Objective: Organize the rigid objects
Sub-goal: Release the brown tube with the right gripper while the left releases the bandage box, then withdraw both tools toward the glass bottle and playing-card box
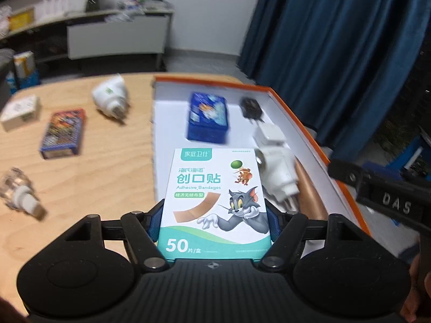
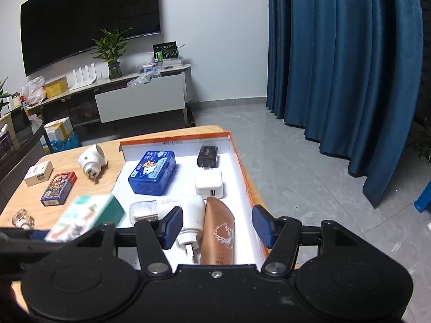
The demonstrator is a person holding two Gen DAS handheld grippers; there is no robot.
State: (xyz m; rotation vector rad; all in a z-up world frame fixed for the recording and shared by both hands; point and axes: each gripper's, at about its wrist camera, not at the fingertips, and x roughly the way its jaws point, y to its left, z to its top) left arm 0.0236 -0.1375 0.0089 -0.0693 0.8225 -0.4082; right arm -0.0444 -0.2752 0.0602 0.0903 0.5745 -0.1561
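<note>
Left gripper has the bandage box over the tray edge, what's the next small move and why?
Probably ease the left gripper forward and down to set the bandage box on the bare white floor of the orange-rimmed tray, just in front of the blue tin. The pads are clamped on the box's sides, that spot looks free, and the right gripper hangs open over the brown tube, holding nothing.
</note>
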